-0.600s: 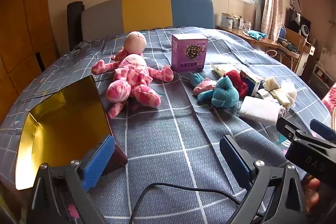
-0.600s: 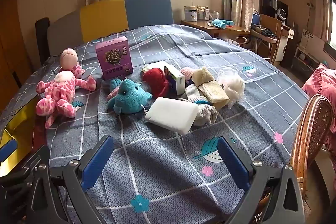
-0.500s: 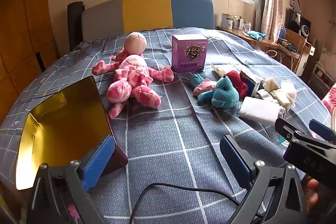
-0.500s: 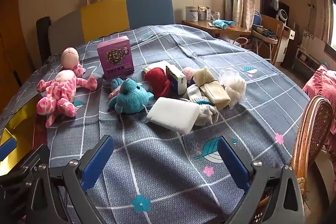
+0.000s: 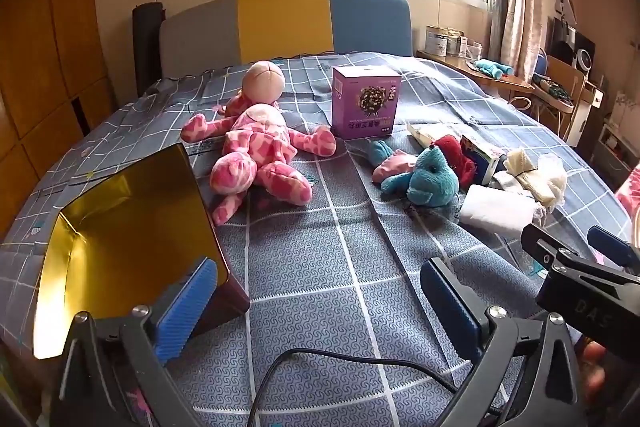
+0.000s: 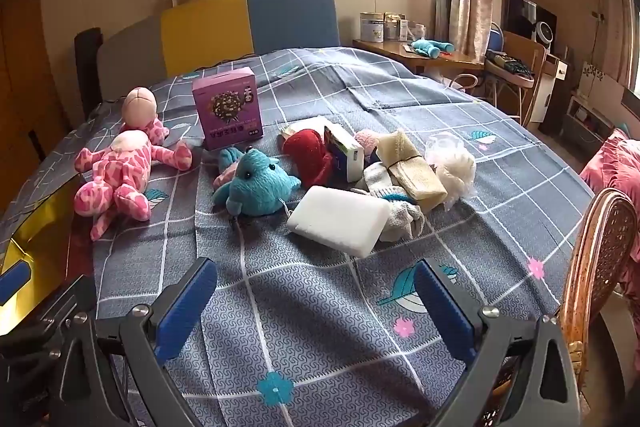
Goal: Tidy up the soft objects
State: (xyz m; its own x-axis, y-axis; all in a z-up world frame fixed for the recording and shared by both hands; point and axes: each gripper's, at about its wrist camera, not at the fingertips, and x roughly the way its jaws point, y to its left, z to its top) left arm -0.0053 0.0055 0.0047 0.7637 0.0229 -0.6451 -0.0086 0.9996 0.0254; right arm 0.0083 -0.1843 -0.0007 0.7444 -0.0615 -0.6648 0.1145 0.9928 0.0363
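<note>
A: Currently, what is the state of each claw?

B: Left claw (image 5: 320, 301): spread wide, nothing between the pads. Right claw (image 6: 316, 301): likewise spread, nothing held. Both hover low over the bed (image 6: 320, 307), near its front edge.

A: Where are the soft items?

B: All lie ahead of both claws, well apart from the pads. Ahead-left of the right claw: the pink doll (image 6: 120, 175). Straight ahead: the blue plush (image 6: 256, 187), touching a red plush (image 6: 310, 155) behind it. Just ahead-right: the sponge (image 6: 340, 223), resting against socks (image 6: 400, 211), a tan cloth bundle (image 6: 412, 167) and a white puff (image 6: 452, 163). The gold tin (image 5: 120, 227) sits open just left of the left claw; its near corner is close to the left pad.

A: What could go wrong from here?

B: Four risks, by my judgement.
1. Pile contact. The sponge, socks and bundle touch one another. A wide pinch may gather two items or drag a neighbour along.
2. Hard items mixed in. A purple box (image 6: 228, 115) and a small carton (image 6: 344, 151) stand among the plush. A careless reach could take one, or tip it.
3. Soft compression. Plush yields under the pads; a shallow pinch on a limb may slip on lifting.
4. Cable. A black cable (image 5: 340, 363) loops under the left claw and may snag on the tin or on the right claw, which is close by to the right.
</note>
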